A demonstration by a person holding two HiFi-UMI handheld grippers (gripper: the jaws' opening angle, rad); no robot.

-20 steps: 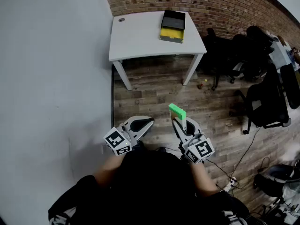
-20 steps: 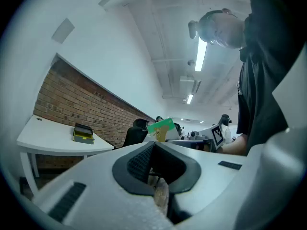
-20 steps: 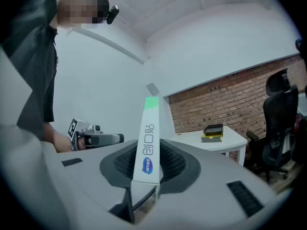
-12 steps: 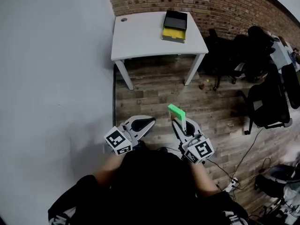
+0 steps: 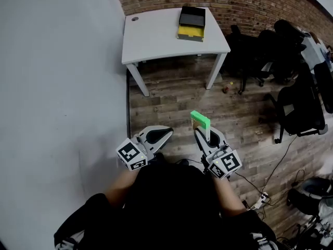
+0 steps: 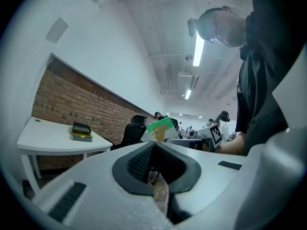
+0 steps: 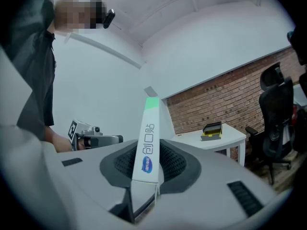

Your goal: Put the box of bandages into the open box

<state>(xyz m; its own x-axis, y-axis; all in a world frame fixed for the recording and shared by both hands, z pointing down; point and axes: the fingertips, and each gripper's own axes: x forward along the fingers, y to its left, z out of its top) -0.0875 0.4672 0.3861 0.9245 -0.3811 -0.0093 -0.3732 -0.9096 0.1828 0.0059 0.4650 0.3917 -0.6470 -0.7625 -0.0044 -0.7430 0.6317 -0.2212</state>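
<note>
Left gripper (image 5: pixel 162 134), lower centre-left: fingers pressed together at the tips, nothing between them. Right gripper (image 5: pixel 206 138), just beside it: fingers part-spread, pinching the bandage box (image 5: pixel 200 122), held upright, green end uppermost. Open box (image 5: pixel 191 23) sits on the tabletop (image 5: pixel 156 35), top centre, well apart.

Right gripper (image 7: pixel 147 169) clamping the upright box of bandages (image 7: pixel 149 143) at centre, open box (image 7: pixel 212 129) sitting on white table (image 7: pixel 189 139) at right
</note>
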